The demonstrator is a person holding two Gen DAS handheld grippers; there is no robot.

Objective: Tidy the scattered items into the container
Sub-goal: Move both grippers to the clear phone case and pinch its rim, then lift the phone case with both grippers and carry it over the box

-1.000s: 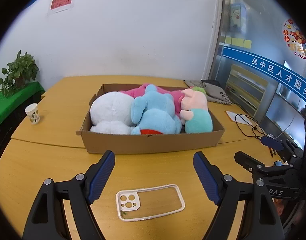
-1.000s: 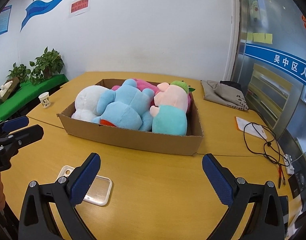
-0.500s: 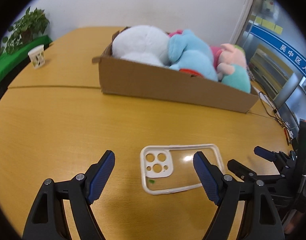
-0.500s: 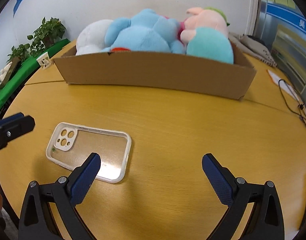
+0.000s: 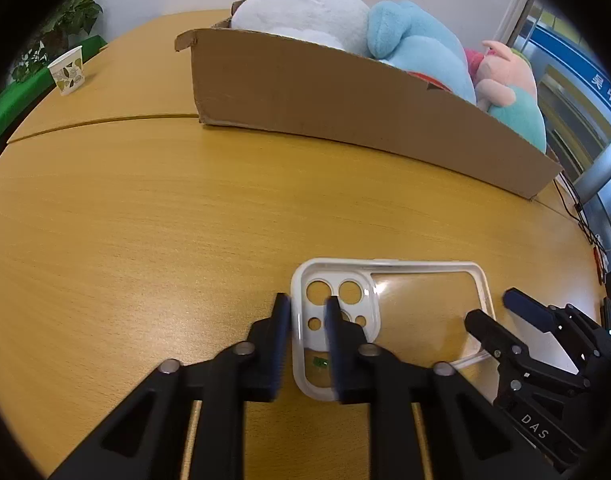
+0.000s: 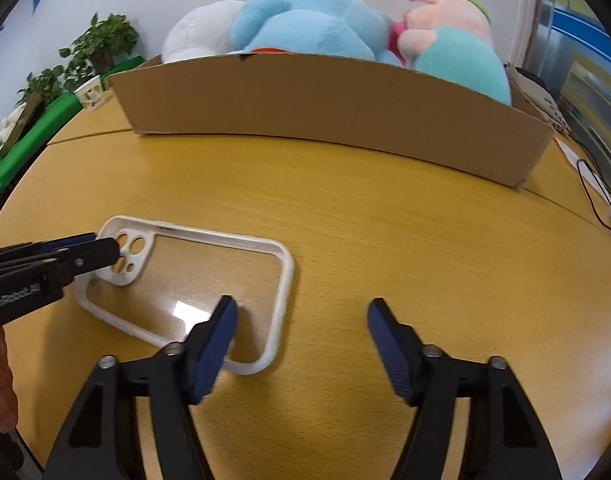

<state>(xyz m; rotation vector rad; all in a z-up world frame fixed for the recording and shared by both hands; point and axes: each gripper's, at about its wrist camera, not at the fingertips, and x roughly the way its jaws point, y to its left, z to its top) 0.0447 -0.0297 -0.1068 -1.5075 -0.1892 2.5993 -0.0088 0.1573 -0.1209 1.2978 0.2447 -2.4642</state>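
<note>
While it lies flat on the yellow wooden table [image 5: 153, 216], the clear phone case with a white rubbery rim [image 5: 421, 312] shows a white camera block with round cut-outs at one end and a glossy transparent back that catches a bright reflection. A small green speck sits inside it near the camera block.

At that camera end, the left gripper [image 5: 307, 310] has its blue-padded fingers drawn close together astride the case's short rim, one finger outside the rim and the other over the camera cut-outs, pinching that edge. The right gripper [image 6: 301, 316] hangs spread wide at the opposite end; its left finger [image 6: 215, 332] is over the clear back, its other finger is over bare table beside the case, touching nothing that I can see.

Beyond the case stands the brown cardboard box [image 6: 325, 112], heaped with white, blue, pink and teal plush toys [image 6: 305, 26].
</note>
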